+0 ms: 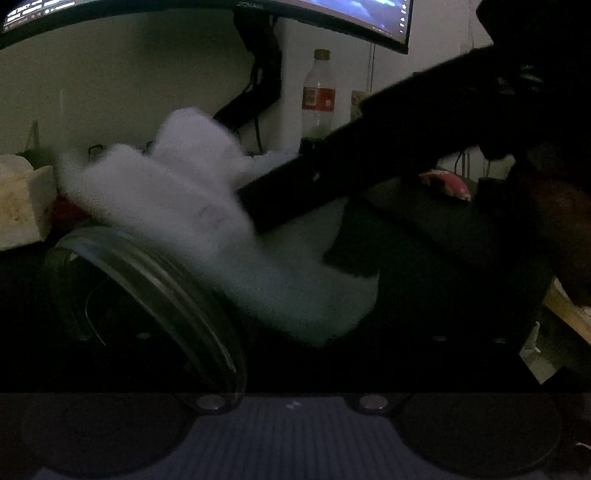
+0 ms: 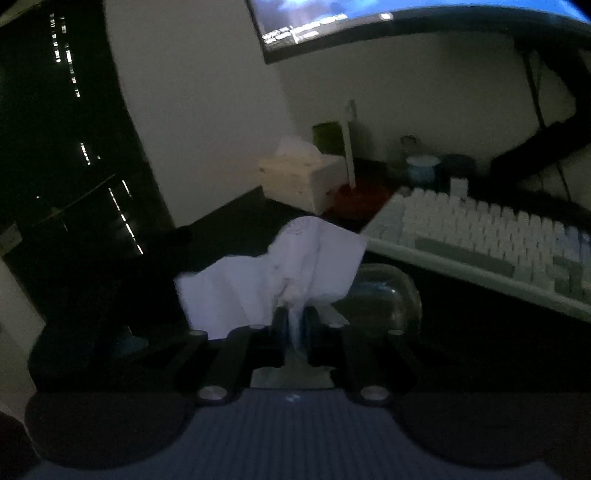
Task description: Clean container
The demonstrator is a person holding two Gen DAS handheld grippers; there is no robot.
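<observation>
The room is dim. A clear glass container (image 1: 147,295) lies tilted close in front of the left wrist camera, and my left gripper seems to hold it; the fingers are lost in the dark. My right gripper (image 2: 295,325) is shut on a white tissue (image 2: 280,266), which bunches out ahead of the fingers. In the left wrist view the right gripper (image 1: 280,195) comes in from the right and presses the tissue (image 1: 192,192) against the container's rim. The container (image 2: 384,295) also shows just right of the tissue in the right wrist view.
A white keyboard (image 2: 480,236) lies to the right. A tissue box (image 2: 299,177) stands at the back of the dark desk. A plastic bottle (image 1: 318,96) stands under the curved monitor (image 1: 332,14). A pink object (image 1: 448,182) lies at the right.
</observation>
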